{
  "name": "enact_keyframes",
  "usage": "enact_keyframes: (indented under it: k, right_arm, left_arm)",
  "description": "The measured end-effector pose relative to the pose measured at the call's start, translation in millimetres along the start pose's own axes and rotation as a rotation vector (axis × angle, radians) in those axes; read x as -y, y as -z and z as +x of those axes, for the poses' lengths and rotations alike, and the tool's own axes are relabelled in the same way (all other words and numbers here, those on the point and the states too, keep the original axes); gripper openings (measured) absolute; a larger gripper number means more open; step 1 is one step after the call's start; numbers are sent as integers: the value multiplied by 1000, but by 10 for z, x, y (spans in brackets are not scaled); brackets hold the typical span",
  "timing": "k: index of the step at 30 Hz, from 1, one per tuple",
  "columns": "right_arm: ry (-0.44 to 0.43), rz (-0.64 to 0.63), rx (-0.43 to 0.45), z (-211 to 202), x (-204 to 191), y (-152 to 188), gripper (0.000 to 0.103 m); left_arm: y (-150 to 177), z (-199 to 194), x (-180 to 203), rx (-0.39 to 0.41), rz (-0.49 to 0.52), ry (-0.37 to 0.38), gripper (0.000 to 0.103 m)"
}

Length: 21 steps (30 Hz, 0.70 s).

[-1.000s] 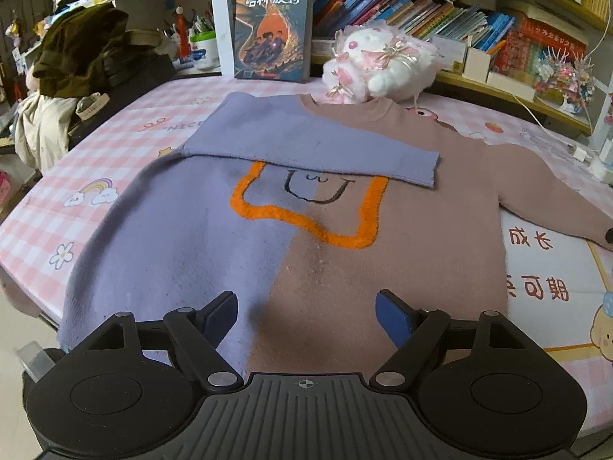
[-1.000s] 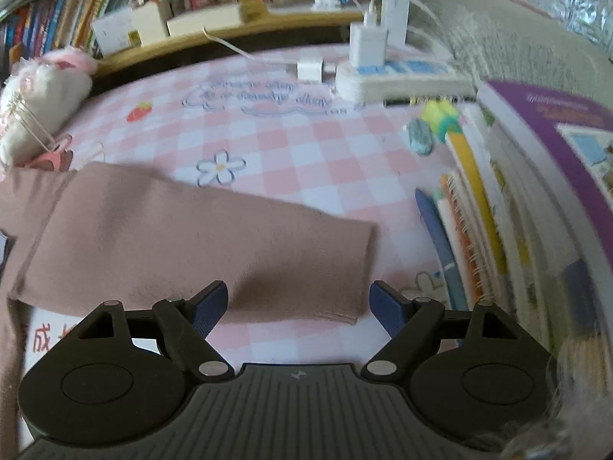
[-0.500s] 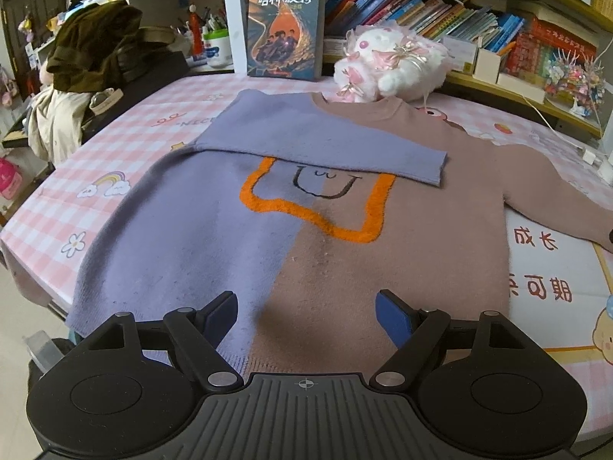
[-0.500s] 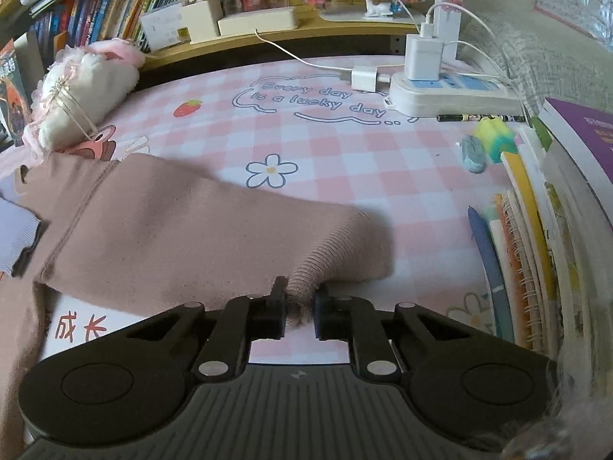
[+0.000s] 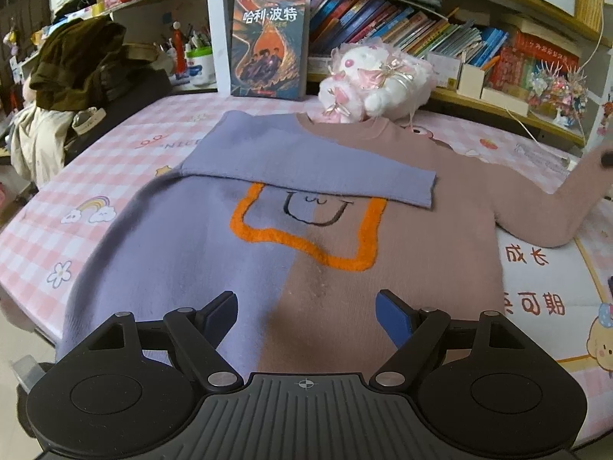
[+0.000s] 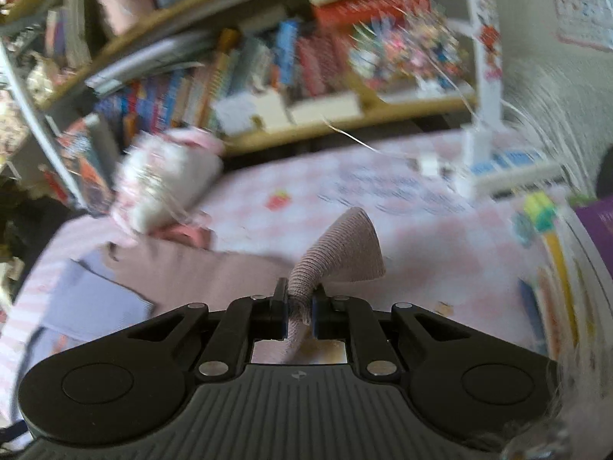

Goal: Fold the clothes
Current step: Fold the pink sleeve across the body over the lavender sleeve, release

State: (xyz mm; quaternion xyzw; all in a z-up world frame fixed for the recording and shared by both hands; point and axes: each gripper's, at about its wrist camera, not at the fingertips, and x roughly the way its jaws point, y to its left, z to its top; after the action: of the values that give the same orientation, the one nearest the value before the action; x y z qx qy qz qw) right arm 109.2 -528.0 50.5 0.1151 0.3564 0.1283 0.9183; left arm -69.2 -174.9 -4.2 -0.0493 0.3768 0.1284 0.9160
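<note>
A sweater [image 5: 306,237], purple on the left half and dusty pink on the right, lies face up on the pink checked table. Its purple sleeve [image 5: 306,168] is folded flat across the chest. The pink sleeve [image 5: 555,207] rises off the table at the right edge of the left wrist view. My right gripper [image 6: 299,308] is shut on that sleeve's ribbed cuff [image 6: 341,253], which sticks up between the fingers. My left gripper [image 5: 305,312] hovers open over the sweater's lower hem, touching nothing.
A white and pink plush toy [image 5: 375,80] sits just behind the sweater's collar, with an upright book [image 5: 268,44] beside it. Shelves of books line the back. A power strip [image 6: 509,168] and stacked books [image 6: 567,268] lie at the table's right. Clothes [image 5: 76,69] are piled at far left.
My right gripper closed on the pink sleeve's cuff and has lifted it off the table, swinging leftward. The left gripper stayed open and nearly still over the hem.
</note>
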Motion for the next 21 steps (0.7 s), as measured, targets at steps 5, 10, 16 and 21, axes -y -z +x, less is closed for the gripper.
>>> enact_keyframes:
  k: [5, 10, 16, 21]
  right_arm:
    - [-63, -58, 40, -59, -536, -104, 10]
    - [-89, -118, 73, -36, -1202, -133, 10]
    - [-123, -194, 96, 125, -2122, -141, 10]
    - [-135, -251, 100, 345, -2805, -74, 10]
  left_arm:
    - [-37, 80, -215, 9, 24, 65, 82]
    - [-168, 108, -519, 49, 97, 141, 82]
    - [-311, 146, -1009, 92, 125, 196, 82]
    - [-361, 164, -1350, 121, 154, 241, 82]
